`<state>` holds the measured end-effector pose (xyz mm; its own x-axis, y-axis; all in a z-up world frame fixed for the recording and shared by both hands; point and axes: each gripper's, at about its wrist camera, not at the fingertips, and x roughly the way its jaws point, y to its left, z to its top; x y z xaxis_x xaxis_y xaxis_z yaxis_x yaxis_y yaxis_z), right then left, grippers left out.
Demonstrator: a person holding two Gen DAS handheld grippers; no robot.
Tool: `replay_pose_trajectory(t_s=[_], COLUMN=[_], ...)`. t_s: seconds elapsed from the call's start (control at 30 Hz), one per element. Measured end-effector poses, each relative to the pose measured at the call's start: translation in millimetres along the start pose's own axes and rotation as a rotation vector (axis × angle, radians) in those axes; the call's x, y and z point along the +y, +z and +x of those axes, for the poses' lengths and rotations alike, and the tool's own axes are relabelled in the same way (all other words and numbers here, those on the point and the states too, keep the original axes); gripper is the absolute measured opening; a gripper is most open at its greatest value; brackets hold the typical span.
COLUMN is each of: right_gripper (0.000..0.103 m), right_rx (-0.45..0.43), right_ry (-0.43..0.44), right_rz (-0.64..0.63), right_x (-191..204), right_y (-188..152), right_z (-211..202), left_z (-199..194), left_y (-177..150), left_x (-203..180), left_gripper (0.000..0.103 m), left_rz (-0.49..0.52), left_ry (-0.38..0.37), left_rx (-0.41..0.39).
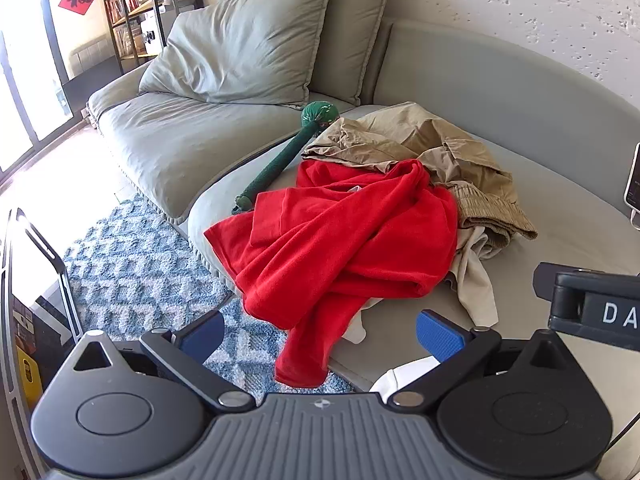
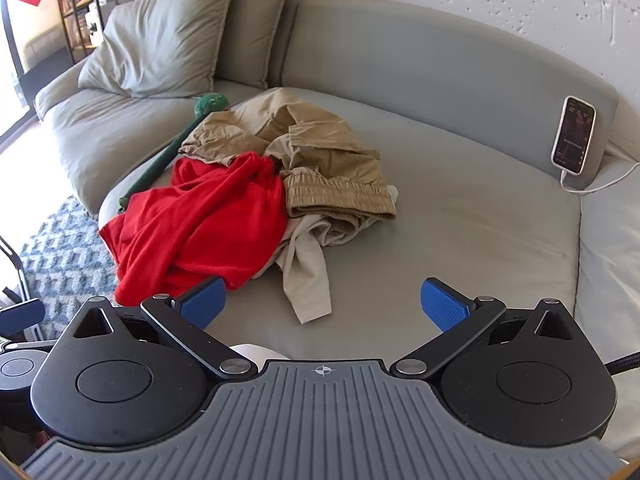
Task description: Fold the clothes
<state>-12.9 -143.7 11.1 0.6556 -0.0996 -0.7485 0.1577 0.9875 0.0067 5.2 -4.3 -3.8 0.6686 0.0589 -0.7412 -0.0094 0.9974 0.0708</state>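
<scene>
A crumpled red garment [image 1: 340,240] lies on the grey sofa seat [image 1: 560,240], one end hanging over the front edge. Behind it lies a rumpled tan garment [image 1: 440,148] with an elastic waistband, and a pale beige piece [image 1: 476,276] sticks out beneath. The right wrist view shows the same pile: the red garment [image 2: 200,224], the tan garment [image 2: 320,152], the beige piece [image 2: 308,272]. My left gripper [image 1: 320,336] is open and empty, just in front of the red garment's hanging end. My right gripper [image 2: 322,304] is open and empty, over bare seat near the beige piece.
A green padded stick [image 1: 288,152] lies left of the pile. Large grey cushions [image 1: 248,52] stand at the back. A phone [image 2: 573,140] on a cable leans against the backrest at right. A blue patterned rug [image 1: 136,272] covers the floor. A bookshelf [image 1: 132,4] stands far left.
</scene>
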Motion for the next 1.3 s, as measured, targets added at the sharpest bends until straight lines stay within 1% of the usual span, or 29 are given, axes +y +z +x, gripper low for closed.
replay_pose_trajectory(t_s=[0.43, 1.3], right_gripper=[0.103, 0.103], right_rx=[0.002, 0.002], right_ry=[-0.003, -0.003], right_rz=[0.001, 0.013], right_x=[-0.5, -3.1], right_y=[-0.4, 0.5], right_z=[3.0, 2.2], left_z=[4.9, 0.0], left_y=[1.8, 0.6], left_x=[2.6, 3.9], left_gripper=[0.102, 0.102], left_rz=[-0.019, -0.014], left_ry=[0.020, 0.013], left_rx=[0.007, 0.003])
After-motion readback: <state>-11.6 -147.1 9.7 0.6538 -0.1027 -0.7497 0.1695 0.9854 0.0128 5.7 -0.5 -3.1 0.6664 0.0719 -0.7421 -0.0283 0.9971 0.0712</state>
